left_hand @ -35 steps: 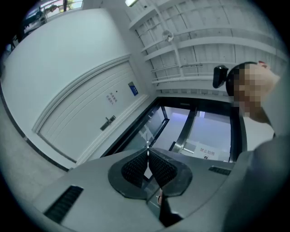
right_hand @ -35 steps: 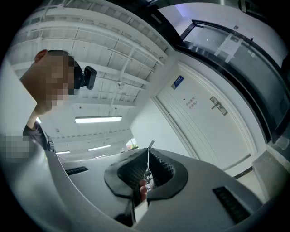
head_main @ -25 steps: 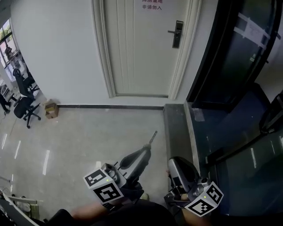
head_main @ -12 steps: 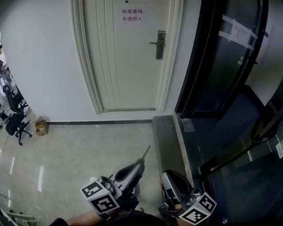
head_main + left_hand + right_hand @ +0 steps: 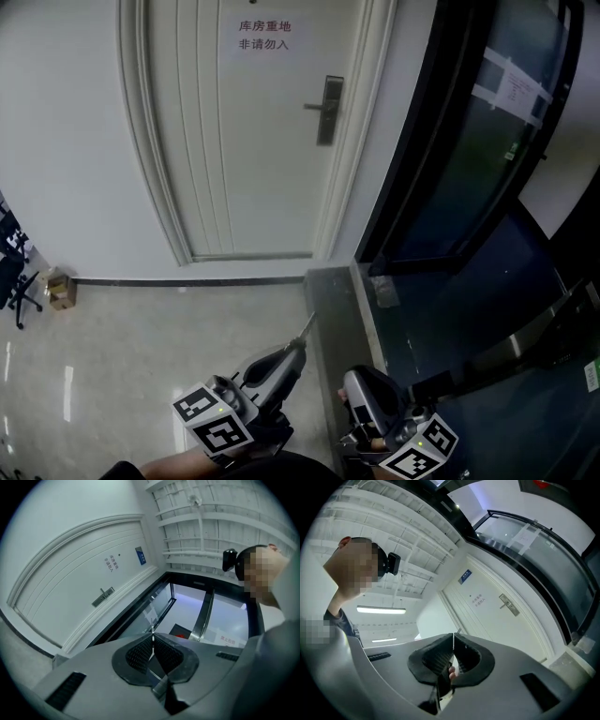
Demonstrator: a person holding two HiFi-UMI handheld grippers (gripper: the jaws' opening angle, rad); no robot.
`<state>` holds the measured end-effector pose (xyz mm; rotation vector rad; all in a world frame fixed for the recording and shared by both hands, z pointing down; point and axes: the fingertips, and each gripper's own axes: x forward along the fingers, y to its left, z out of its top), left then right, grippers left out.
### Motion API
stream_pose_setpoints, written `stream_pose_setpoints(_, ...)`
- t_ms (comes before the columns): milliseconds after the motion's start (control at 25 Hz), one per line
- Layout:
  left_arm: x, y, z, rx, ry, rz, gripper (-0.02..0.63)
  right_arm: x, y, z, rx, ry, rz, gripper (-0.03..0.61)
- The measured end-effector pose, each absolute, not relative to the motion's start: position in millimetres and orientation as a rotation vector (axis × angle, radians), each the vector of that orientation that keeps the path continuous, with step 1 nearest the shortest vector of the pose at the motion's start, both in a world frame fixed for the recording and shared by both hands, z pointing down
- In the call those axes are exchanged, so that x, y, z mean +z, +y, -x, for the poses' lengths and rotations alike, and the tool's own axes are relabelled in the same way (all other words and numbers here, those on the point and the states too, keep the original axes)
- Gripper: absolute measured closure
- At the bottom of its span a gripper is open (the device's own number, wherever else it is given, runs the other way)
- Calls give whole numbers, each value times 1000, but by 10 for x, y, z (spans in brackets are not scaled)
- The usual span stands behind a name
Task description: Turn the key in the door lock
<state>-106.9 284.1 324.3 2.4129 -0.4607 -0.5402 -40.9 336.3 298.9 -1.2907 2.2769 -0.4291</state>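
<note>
A white door (image 5: pixel 253 141) stands ahead, its dark lock plate with a lever handle (image 5: pixel 325 110) on the right side. The lock also shows small in the left gripper view (image 5: pixel 103 597) and the right gripper view (image 5: pixel 508 605). My left gripper (image 5: pixel 300 345) is low in the head view, far from the door. It is shut (image 5: pixel 152 641) on a thin metal piece that looks like the key (image 5: pixel 308 327), whose tip pokes past the pads (image 5: pixel 152 630). My right gripper (image 5: pixel 361 377) hangs beside it, shut (image 5: pixel 453 639) with nothing between the pads.
Black-framed glass doors (image 5: pixel 469 150) run along the right, with a paper (image 5: pixel 514 86) taped on the glass. A grey raised strip (image 5: pixel 333 319) lies along their foot. A cardboard box (image 5: pixel 58 288) and an office chair (image 5: pixel 11 272) stand at the far left. A printed sign (image 5: pixel 263 37) hangs on the door.
The view has come closer to the door: door and lock look larger and sit lower in frame. Both grippers keep their pose and stay shut.
</note>
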Motion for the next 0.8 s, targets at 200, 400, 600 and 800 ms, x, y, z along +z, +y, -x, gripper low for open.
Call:
stream_pose_setpoints(200,3235,2022,947,-538,-441,-2407,606,2970,2535,206,-408,2250,1314,561)
stream_pose_setpoints(400,3236,1389,828,-545,-436,-2386,606,2936,1942,108,-409,2245,1324,561)
stream_pose_setpoints(600,3244,891,639,-556,-422,-2342,606,2892,1479,-34,-400,2245,1316,561)
stream_pose_setpoints(800,3334,270,307,-572,-424,-2259,606,2938,940,-337,-401,2245,1288,561)
